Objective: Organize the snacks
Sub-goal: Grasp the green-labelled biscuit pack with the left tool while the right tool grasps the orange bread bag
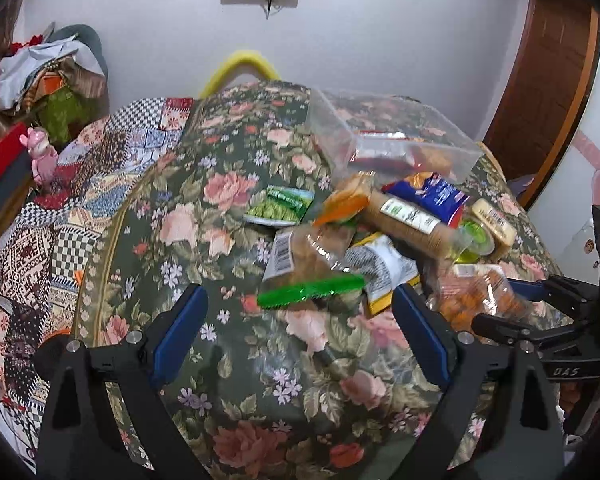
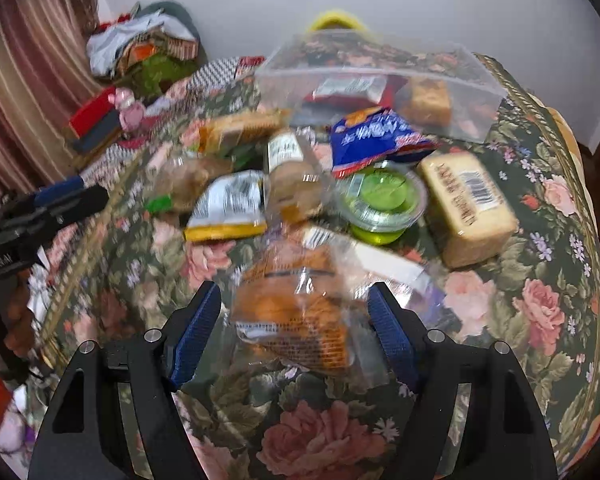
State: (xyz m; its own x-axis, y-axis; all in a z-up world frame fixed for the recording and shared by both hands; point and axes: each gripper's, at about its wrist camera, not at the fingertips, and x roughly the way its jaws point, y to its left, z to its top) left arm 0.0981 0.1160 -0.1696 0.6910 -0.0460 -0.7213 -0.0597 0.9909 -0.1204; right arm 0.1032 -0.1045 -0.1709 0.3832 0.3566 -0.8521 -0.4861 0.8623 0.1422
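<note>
On the floral cloth (image 2: pixel 540 312), snacks lie heaped just before a clear bin (image 2: pixel 380 76) holding two packets. Nearest of the heap, an orange-snack bag (image 2: pixel 296 312) sits between the right gripper's (image 2: pixel 296 316) parted jaws; contact is unclear. Left of the bin, the left gripper (image 1: pixel 300 320) is spread wide, empty, near a green-sealed bag (image 1: pixel 308 264).

Legible text is limited to one marking: the letters "DAS" in white on the black body of the right gripper (image 1: pixel 540 320), seen in the left wrist view. Barcodes appear on the pale block-shaped packet (image 2: pixel 466 208) near the right edge of the floral-covered table (image 2: pixel 540 320) and on a clear bag (image 1: pixel 296 256); their digits and all other packet print are too blurred to read.
</note>
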